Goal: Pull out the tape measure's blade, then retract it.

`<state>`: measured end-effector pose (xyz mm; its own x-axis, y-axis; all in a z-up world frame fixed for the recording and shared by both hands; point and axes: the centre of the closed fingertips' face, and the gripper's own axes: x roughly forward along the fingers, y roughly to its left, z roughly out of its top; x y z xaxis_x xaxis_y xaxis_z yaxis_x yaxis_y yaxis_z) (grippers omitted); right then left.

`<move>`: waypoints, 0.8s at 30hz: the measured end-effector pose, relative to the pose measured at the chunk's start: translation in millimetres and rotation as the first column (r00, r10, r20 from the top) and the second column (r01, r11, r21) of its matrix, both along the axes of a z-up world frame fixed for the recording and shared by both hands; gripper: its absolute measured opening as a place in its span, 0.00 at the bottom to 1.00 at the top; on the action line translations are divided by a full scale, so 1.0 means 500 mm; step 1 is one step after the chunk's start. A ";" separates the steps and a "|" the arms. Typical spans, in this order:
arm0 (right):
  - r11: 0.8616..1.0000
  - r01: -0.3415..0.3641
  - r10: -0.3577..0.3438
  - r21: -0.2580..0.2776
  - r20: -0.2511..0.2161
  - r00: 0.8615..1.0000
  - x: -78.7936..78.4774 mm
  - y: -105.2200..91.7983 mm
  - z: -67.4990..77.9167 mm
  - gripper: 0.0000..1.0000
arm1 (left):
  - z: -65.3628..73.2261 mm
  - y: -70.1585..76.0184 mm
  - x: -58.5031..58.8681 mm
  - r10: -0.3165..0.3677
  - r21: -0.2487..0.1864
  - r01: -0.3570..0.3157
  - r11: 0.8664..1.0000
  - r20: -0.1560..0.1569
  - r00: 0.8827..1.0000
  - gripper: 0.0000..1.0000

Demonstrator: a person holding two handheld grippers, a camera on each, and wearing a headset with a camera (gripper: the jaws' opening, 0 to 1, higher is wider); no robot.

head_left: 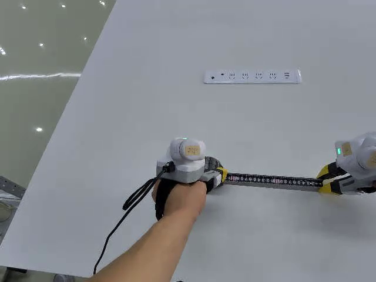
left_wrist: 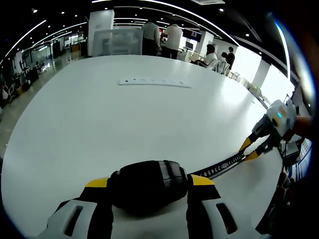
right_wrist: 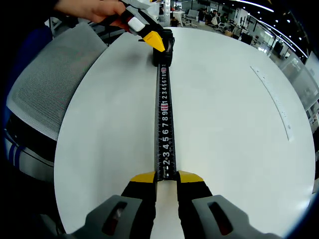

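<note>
The tape measure's black, rounded case (left_wrist: 149,188) is clamped between the yellow-tipped jaws of the left gripper (head_left: 215,176), which are closed against its two sides. The gripper is held from behind by a hand (head_left: 182,197), and a black cable (head_left: 126,210) is trailed from it toward the near edge. From the case the dark, numbered blade (head_left: 273,180) is drawn out flat along the smooth white table (head_left: 147,117). Its free end is pinched between the nearly shut jaws of the right gripper (head_left: 325,181). A white power strip (head_left: 252,76) is laid well beyond the blade, apart from it.
</note>
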<state>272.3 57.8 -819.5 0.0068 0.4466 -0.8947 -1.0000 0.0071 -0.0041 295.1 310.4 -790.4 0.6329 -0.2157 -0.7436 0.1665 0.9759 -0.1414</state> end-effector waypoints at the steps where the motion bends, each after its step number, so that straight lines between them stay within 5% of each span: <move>1: 1.000 -0.002 0.002 0.001 0.001 1.000 0.000 0.002 0.000 0.11 | 0.000 0.000 -0.001 -0.002 0.000 0.002 1.000 0.002 1.000 0.55; 24: 1.000 -0.016 0.016 0.027 0.000 1.000 0.001 0.044 0.000 0.11 | 0.001 0.001 -0.002 -0.005 -0.015 0.005 1.000 -0.001 1.000 0.55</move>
